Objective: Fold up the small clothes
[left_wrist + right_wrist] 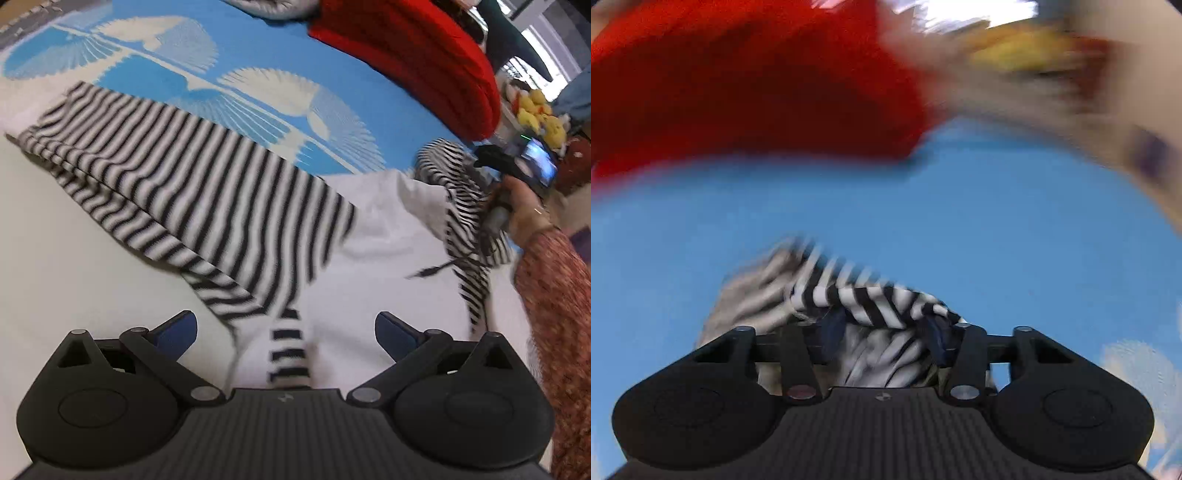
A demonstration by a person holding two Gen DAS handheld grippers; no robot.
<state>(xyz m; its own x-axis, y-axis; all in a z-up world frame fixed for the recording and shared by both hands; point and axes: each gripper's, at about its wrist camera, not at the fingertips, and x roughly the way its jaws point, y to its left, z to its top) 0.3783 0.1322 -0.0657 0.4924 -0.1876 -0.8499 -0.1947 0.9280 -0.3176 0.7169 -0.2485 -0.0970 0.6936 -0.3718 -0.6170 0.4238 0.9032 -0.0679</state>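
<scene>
On a blue patterned cloth, beside a red garment, the striped garment lies spread below the wide-apart, empty left gripper, while the right gripper clamps a bunched striped fold.

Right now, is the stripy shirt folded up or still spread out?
Partly folded: the striped shirt lies doubled on the bed, one bunched end between the right gripper's fingers.

Striped garment on blue-patterned bedspread
</scene>
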